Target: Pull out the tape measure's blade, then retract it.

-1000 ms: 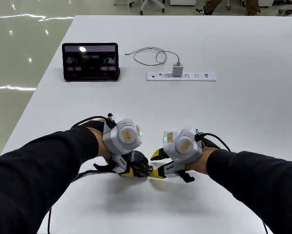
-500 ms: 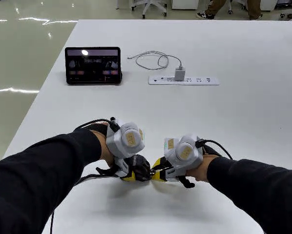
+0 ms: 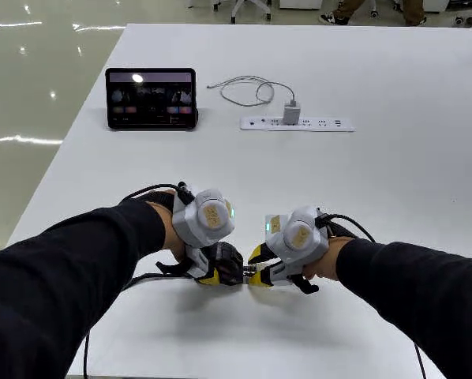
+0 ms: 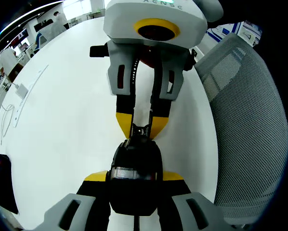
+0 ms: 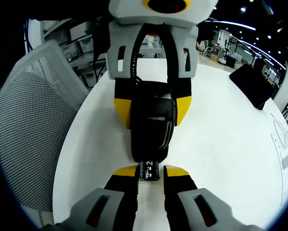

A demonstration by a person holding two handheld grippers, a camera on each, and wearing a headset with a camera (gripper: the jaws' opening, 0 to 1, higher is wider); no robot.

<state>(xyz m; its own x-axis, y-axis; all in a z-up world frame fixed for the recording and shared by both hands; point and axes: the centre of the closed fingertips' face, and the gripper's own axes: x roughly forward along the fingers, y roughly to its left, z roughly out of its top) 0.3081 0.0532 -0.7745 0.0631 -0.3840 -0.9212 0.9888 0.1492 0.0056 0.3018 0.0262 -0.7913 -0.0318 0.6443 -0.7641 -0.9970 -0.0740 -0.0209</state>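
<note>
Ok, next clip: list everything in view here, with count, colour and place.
tape measure: one, black, near table edge, between the left gripper's jaws
blade: one, short printed end out of the case, between the right gripper's jaws
tablet: one, black, far left of table, screen lit
power strip: one, white, far centre
charger: one, white, plugged into the strip
cable: one, white, looped beside the charger
table: one, white
chair: one, grey mesh, beside the table
left gripper: grey, yellow tips
right gripper: same colours
sleeves: two, black
</note>
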